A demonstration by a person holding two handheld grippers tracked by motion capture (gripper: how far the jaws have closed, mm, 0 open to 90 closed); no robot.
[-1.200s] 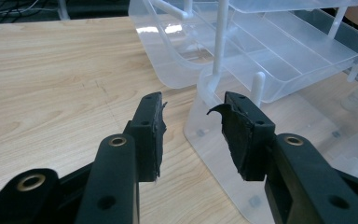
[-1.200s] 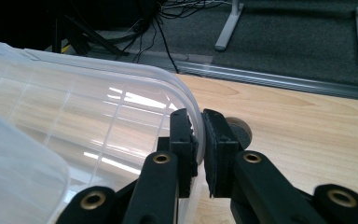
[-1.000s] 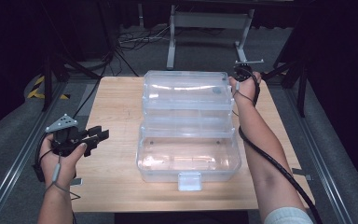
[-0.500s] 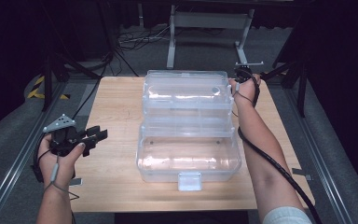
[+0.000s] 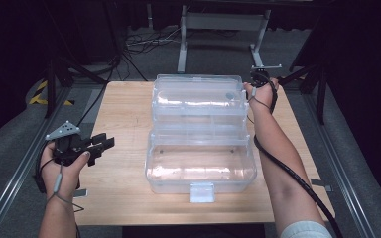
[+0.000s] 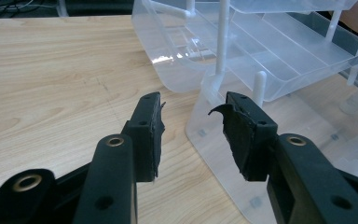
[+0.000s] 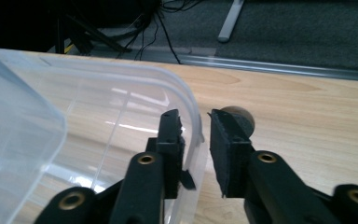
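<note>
A big clear box (image 5: 201, 144) sits in the middle of the wooden table (image 5: 124, 193). It is open, with its lid (image 5: 198, 94) laid back at the far side and see-through trays (image 6: 284, 51) stepped up between the lid and the bottom part. The right claw (image 5: 259, 79) is up at the far right corner of the lid. In the right gripper view, its two black jaws sit one on each side of the thin lid rim (image 7: 193, 121), one inside and one outside. There is a gap between them, and I cannot tell for sure if they are touching the rim or just near it. It looks like the job now is to get hold of the lid by that rim. To do it well, push the jaws a bit deeper over the edge first, so the pads cover more plastic, then squeeze slowly. The rim is thin and smooth, so a grab at the very tip could slip off. Move the lid gently, because the trays are joined to it by little white posts and will move too. The left claw (image 5: 87, 148) is held over the left side of the table, beside the box and not touching it. Its jaws are spread apart and hold nothing. It could help by keeping the bottom of the box from sliding.
</note>
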